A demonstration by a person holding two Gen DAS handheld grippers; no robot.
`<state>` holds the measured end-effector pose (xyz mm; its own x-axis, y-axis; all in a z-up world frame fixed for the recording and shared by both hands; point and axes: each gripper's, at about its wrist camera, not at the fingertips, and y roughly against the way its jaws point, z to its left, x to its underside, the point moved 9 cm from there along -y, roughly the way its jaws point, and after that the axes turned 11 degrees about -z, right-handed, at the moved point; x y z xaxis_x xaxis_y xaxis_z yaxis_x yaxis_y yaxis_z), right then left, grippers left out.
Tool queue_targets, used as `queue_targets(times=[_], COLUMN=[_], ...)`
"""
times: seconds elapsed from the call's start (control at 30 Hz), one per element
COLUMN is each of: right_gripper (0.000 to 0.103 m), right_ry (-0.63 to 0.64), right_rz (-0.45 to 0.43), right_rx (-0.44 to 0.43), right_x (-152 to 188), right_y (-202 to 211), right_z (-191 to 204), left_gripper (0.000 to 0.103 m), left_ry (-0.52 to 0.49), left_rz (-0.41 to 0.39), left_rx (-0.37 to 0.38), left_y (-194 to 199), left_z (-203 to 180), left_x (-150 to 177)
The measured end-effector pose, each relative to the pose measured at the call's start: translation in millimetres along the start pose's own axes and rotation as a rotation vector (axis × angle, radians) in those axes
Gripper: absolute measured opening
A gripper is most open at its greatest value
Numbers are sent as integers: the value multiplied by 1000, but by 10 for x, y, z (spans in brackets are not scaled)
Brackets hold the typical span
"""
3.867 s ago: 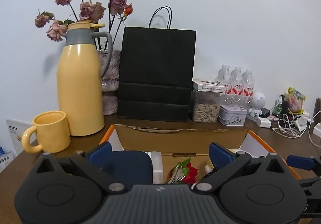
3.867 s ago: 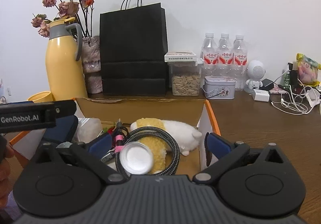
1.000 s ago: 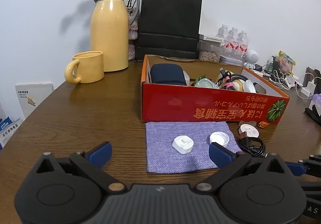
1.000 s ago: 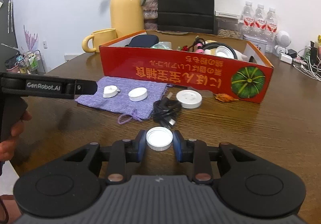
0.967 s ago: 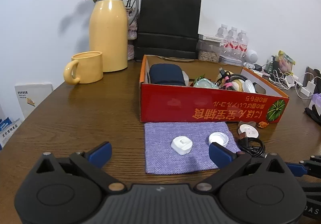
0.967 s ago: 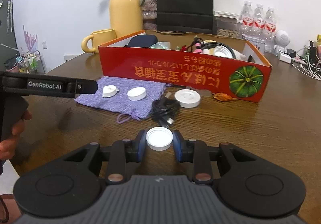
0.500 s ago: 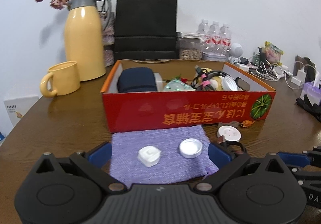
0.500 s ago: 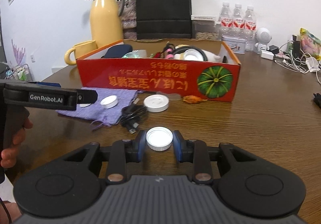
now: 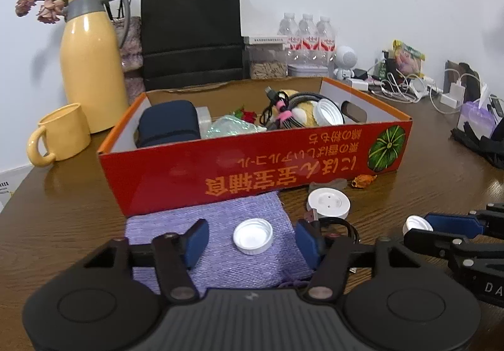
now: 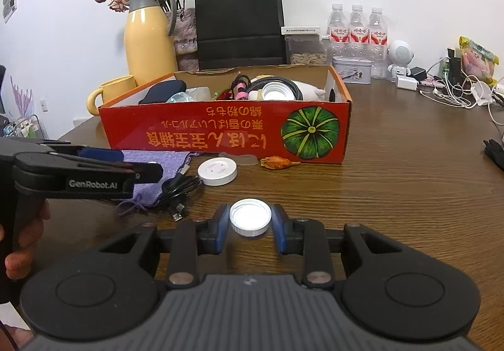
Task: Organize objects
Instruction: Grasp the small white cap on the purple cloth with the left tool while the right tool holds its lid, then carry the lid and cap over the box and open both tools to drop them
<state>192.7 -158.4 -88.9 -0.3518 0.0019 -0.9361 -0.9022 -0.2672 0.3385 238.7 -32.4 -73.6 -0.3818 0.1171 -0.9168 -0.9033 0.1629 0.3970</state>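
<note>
Your left gripper (image 9: 252, 239) has swung in over the purple cloth (image 9: 214, 244) and its jaws have just been closing around the white cap (image 9: 253, 235) lying there, not yet touching it, tilted down toward the desk (image 10: 409, 181), while your right gripper (image 10: 250, 226) pinches another cap (image 10: 250, 216) beside the red box (image 10: 226, 130).
</note>
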Motion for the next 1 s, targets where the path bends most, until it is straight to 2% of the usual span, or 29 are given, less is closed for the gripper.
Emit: queue_targets(times=[0.1, 0.17, 0.23, 0.27, 0.67, 1.0], right_gripper=[29, 29, 29, 29, 29, 29], right_ry=[-5, -6, -7, -8, -8, 8], right_rz=[-3, -5, -7, -8, -28, -130], right_rx=[-1, -1, -3, -3, -10, -10], right_x=[-11, -15, -19, -21, -110, -584], right_y=[-5, -8, -12, -19, -52, -147], right_z=[-32, -45, -50, -54, -73, -112], left_gripper=[56, 50, 31, 27, 27, 27], left_ry=[-1, 6, 10, 11, 32, 38], left_rz=[9, 16, 27, 33, -26, -122], left_rx=[-10, -10, -3, 2, -14, -34], left_y=[-37, -58, -78, -86, 9, 53], left_z=[-9, -10, -14, -17, 14, 37], left_x=[15, 22, 40, 48, -113, -516])
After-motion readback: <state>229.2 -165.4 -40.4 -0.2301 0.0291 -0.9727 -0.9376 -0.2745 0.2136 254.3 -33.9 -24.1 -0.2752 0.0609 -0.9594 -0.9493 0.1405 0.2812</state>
